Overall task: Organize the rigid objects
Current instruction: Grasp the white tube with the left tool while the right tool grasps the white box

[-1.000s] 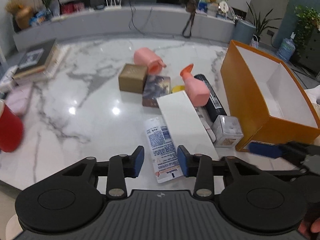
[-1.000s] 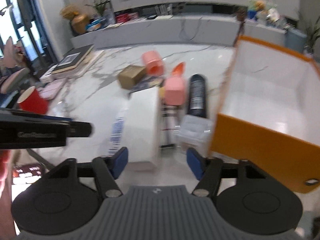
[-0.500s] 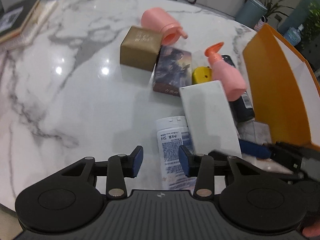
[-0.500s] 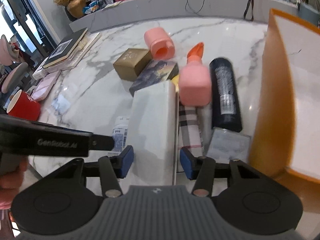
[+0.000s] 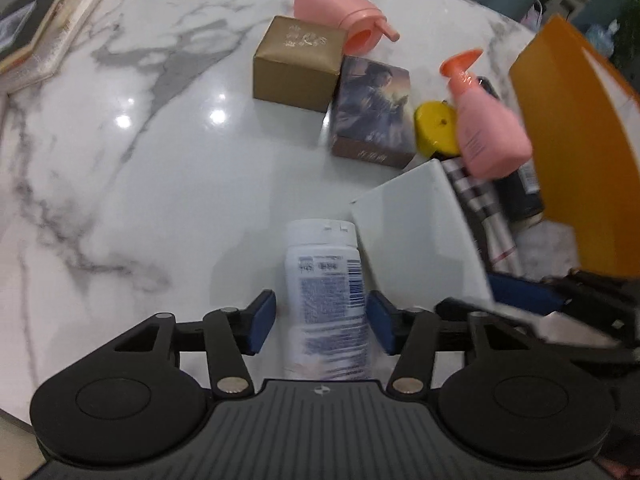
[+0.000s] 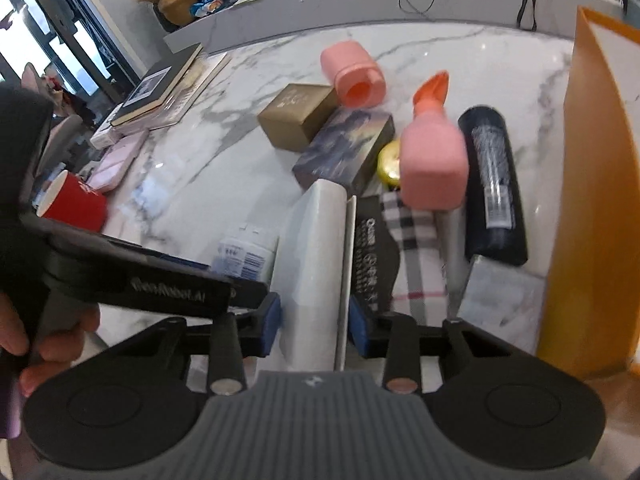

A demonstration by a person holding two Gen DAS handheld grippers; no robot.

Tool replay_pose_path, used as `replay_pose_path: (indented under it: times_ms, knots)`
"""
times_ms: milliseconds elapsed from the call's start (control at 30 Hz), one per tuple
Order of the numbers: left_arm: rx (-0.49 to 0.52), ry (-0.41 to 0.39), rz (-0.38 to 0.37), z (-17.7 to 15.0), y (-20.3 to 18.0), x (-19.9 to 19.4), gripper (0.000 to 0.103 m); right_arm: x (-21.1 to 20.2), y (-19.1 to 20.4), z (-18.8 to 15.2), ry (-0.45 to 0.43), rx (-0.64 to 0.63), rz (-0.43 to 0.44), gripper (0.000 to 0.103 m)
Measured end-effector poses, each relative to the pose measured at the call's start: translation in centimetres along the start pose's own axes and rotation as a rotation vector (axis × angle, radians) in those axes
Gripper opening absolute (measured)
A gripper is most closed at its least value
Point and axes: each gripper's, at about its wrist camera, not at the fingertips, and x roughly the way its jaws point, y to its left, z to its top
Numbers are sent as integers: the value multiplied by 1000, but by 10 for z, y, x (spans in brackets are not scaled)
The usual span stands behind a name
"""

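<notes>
Near the table's [image 5: 120, 168] front edge, the left gripper [image 5: 320, 314] stands released astride a lying white bottle [image 5: 326, 280], probably light and slippery, best pinched mid-body. Beside it, the right gripper [image 6: 314, 322] brackets a stiff white box [image 6: 316, 252]; whether it grips, nobody can tell.

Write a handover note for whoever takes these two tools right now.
Left tool: open, straddling the white labelled bottle lying on the marble table; not closed on it.
Right tool: pads on both sides of the white flat box; grip looks near or just made, cannot confirm.
The gold box, picture box, pink spray bottle, pink jug and black can lie loose beside the orange bin.
Done: nothing visibly binned.
Left: grip both, then bin everything.
</notes>
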Motion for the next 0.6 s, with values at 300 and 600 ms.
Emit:
replay_pose_path:
  times_ms: [300, 600]
  knots:
    - [30, -34, 8, -4, 1, -1, 52, 12, 0, 3, -10, 50, 46, 41]
    - [5, -41, -3, -4, 8, -2, 51, 29, -8, 7, 39, 154, 108, 39]
